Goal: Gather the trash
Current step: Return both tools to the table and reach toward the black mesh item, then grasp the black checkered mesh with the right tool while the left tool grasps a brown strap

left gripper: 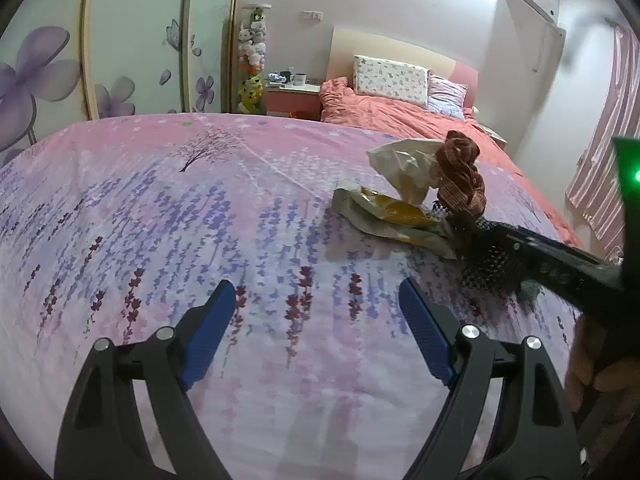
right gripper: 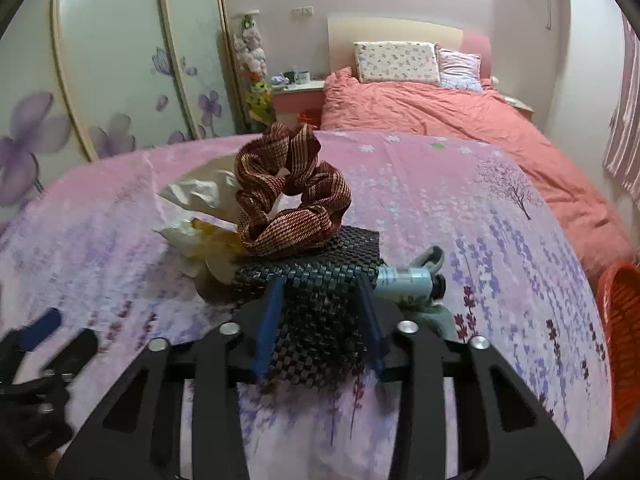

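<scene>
The left gripper [left gripper: 316, 300] hovers open over the bedspread [left gripper: 160, 220], ready for the crumpled wrappers [left gripper: 396, 208] lying just right. The right gripper [right gripper: 320, 300] clamps a black mesh mat [right gripper: 320, 292], probably clearing it aside.

Pink-lilac lavender-print bedspread [right gripper: 460, 208], maroon checked scrunchie [right gripper: 292, 192] mid-frame, black woven mat [right gripper: 320, 280], pale blue tube [right gripper: 408, 280], orange basket [right gripper: 620, 344] right edge

Two crumpled wrappers [right gripper: 200, 196] [right gripper: 188, 238], one brown scrunchie [right gripper: 292, 196], one black woven mat [right gripper: 320, 304], one pale blue tube [right gripper: 408, 280], one orange basket [right gripper: 620, 344], two pillows [right gripper: 396, 62] [right gripper: 460, 68], two grippers [left gripper: 316, 300] [right gripper: 320, 296].
</scene>
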Available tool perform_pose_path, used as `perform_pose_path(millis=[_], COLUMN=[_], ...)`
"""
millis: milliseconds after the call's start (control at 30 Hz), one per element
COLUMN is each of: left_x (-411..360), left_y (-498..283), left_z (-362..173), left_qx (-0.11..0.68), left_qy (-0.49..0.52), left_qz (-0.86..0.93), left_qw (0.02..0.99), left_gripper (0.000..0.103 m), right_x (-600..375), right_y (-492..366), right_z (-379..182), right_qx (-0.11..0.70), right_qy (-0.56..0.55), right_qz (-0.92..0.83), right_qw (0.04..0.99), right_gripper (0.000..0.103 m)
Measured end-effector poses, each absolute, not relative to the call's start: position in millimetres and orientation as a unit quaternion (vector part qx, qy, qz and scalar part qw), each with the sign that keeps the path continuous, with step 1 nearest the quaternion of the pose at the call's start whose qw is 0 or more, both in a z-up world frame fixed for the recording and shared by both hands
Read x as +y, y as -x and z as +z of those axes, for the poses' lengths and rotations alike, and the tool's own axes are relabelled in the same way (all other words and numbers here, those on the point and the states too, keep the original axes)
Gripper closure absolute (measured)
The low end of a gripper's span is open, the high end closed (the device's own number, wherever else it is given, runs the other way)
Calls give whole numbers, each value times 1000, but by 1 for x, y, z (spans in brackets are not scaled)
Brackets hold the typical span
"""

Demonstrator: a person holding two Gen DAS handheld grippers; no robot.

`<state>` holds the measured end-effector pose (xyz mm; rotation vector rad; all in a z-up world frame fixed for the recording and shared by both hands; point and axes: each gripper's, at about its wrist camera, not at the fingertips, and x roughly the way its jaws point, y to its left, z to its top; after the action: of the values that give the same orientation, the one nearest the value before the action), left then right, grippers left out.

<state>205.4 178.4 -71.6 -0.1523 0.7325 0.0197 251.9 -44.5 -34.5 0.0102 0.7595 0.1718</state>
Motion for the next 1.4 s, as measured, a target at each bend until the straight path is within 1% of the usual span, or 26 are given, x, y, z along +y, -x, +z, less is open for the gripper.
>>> perform_pose_path(millis=[33, 67, 233, 333, 567, 633, 700, 733, 767, 833, 933, 1067, 1100, 1133, 1167, 1200, 1233, 1267, 1300, 1333, 1367, 1400], left_x=[179, 180, 180, 176, 156, 149, 142, 139, 135, 128, 117, 103, 98, 93, 88, 83, 77, 73, 66, 62, 58, 57], left_y=[-206, -205, -202, -203, -207, -207, -209, -209, -209, -210, -212, -219, -222, -226, -231, -234, -239, -244, -248, -253, -258, -262], left_z=[-71, -71, -74, -76, -80, -80, -80, -80, -80, -79, -77, -74, -73, -74, -75, -76, -78, -80, -84, -86, -90, -94], left_qx=[358, 357, 359, 361, 369, 372, 374, 374, 375, 375, 375, 378, 381, 383, 386, 389, 393, 397, 404, 409, 416, 421], left_qy=[76, 78, 86, 85, 85, 84, 82, 81, 79, 76, 74, 81, 81, 81, 80, 78, 74, 69, 63, 59, 54, 52], left_qz=[9, 8, 1, -5, -24, -32, -42, -45, -49, -59, -74, -91, -97, -101, -104, -107, -107, -108, -107, -106, -102, -99], left_qw=[931, 931, 929, 929, 925, 924, 923, 923, 922, 922, 921, 918, 916, 915, 913, 912, 910, 909, 906, 904, 902, 900], left_gripper=[21, 21, 21, 21, 21, 21, 21, 21, 21, 21, 21, 21, 21, 21, 21, 22, 24, 29, 32, 39, 46, 50], right_x=[-45, -46, -64, -92, -148, -158, -166, -168, -168, -168, -162, -158, -159, -161, -163, -166, -169, -171, -173, -175, -178, -180], right_y=[-251, -250, -223, -205, -186, -185, -184, -185, -186, -187, -194, -210, -214, -219, -223, -225, -226, -227, -225, -224, -222, -220], right_z=[-36, -38, -37, -35, -40, -40, -40, -39, -38, -40, -43, -49, -51, -54, -58, -61, -64, -69, -69, -69, -69, -70], right_qx=[373, 377, 367, 361, 373, 379, 381, 380, 379, 375, 381, 381, 383, 389, 398, 406, 413, 419, 415, 415, 416, 416], right_qy=[-3, -7, -18, -32, -28, -42, -63, -70, -76, -83, -88, -75, -76, -81, -85, -89, -95, -101, -102, -106, -109, -113], right_qz=[83, 87, 91, 80, -18, -16, -3, 2, 7, 16, 27, 3, -4, -8, -10, -11, -11, -12, -11, -9, -8, -4], right_qw=[924, 922, 925, 928, 927, 924, 923, 922, 922, 923, 920, 922, 920, 918, 913, 909, 906, 902, 904, 903, 903, 903], right_gripper=[94, 96, 97, 97, 97, 97, 93, 83, 68, 55, 50, 50, 51, 59, 71, 75, 83, 90, 92, 97, 99, 99])
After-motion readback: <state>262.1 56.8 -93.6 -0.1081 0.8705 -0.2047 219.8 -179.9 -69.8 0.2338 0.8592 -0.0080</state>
